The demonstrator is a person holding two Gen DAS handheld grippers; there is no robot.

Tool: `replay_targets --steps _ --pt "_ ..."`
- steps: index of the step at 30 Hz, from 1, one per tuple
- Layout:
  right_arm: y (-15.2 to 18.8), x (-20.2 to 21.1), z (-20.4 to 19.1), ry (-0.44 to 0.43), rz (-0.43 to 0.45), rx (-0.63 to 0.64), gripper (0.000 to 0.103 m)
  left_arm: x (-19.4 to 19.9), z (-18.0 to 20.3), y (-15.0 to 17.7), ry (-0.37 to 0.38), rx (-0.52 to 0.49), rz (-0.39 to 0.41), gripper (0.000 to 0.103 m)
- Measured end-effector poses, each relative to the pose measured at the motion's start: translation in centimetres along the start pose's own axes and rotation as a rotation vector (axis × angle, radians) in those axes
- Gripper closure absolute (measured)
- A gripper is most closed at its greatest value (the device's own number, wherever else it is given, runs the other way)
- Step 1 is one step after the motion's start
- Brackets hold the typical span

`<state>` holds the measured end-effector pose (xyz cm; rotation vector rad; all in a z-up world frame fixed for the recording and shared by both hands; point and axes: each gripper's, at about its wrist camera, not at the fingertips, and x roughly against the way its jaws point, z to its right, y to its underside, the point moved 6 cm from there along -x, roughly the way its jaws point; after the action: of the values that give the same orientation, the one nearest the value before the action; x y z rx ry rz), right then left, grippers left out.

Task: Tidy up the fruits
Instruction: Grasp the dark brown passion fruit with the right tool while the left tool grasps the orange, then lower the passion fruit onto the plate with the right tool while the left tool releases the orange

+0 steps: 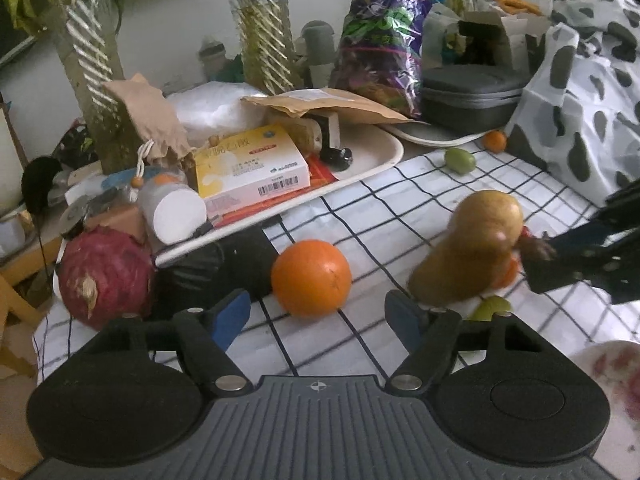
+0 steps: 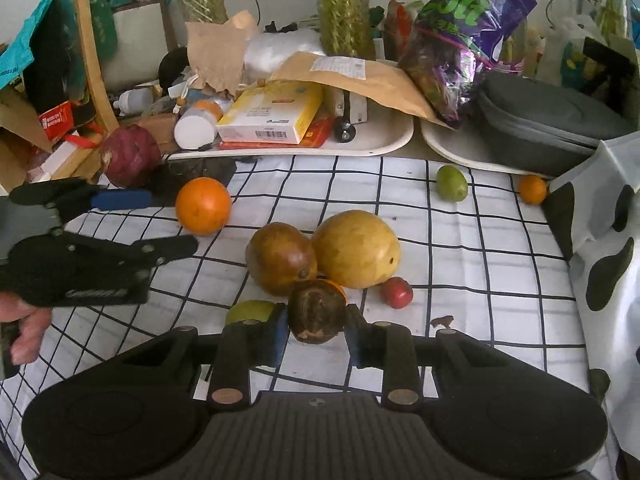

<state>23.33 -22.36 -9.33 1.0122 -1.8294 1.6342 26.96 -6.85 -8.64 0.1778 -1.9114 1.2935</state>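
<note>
Fruits lie scattered on the checked cloth. Only the right wrist view shows the right gripper clamped on a dark brown fruit, in front of two large yellow-brown fruits that touch each other. The left wrist view shows the left gripper spread wide with nothing between its fingers, just short of a large orange near the white tray.

A white cloth with a black grid carries a bright orange round fruit beyond the blue finger pads; a dark brown mottled fruit sits between black fingers.
</note>
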Motion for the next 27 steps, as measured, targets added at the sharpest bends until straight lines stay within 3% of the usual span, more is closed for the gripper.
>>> replay_targets --steps 8,10,14,27 --pt "0.1 0.3 0.3 -0.012 0.002 -0.009 0.072 -2.5 0.9 -0.5 -0.068 -0.092 0.010 0.031" --pt "0.1 0.3 0.3 -0.013 0.002 -0.006 0.072 -2.9 0.9 -0.5 -0.077 -0.102 0.010 0.041" --pt "0.1 0.3 0.3 -0.012 0.003 -0.007 0.072 -3.3 0.7 -0.5 -0.078 -0.102 0.005 0.051" --pt "0.2 1.7 0.7 0.008 0.045 -0.027 0.072 -0.5 -0.3 -1.3 -0.051 -0.014 0.036 0.052"
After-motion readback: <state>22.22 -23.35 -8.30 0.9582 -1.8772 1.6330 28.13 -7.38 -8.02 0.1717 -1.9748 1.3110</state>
